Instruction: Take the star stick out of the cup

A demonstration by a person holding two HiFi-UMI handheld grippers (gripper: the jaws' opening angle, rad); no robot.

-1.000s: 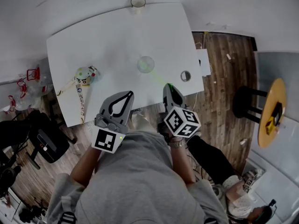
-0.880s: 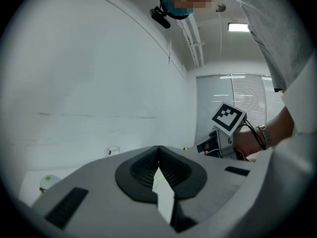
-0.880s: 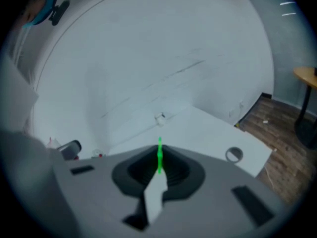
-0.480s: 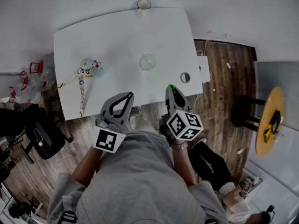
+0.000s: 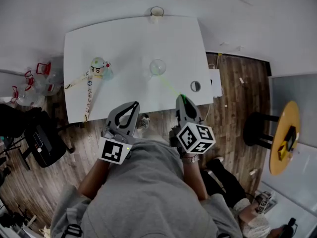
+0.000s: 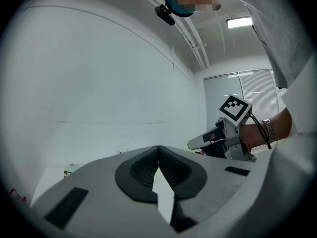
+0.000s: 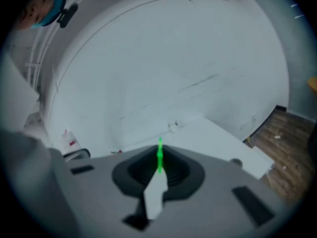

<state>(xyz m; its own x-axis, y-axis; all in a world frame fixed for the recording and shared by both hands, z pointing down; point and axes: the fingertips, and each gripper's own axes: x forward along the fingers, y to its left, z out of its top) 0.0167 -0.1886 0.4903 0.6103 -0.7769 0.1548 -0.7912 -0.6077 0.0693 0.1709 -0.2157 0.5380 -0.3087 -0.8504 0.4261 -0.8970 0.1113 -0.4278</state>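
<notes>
Right gripper [image 5: 182, 99], at the white table's [image 5: 124, 38] 6 o'clock edge: jaws closed on the near end of the thin green star stick [image 7: 159, 156]. The stick runs toward 11 o'clock to the clear round cup [image 5: 158, 66] at table centre; whether its far end sits inside the cup cannot be told.

Left gripper [image 6: 158, 148], at the right gripper's 9 o'clock: jaws together, nothing between them.

White paper cup [image 5: 157, 11] at the table's 12 o'clock edge.

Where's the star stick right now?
Head view: the star stick is clamped in the right gripper at the near edge of the table, slanting up-left toward the clear cup at mid-table.
</notes>
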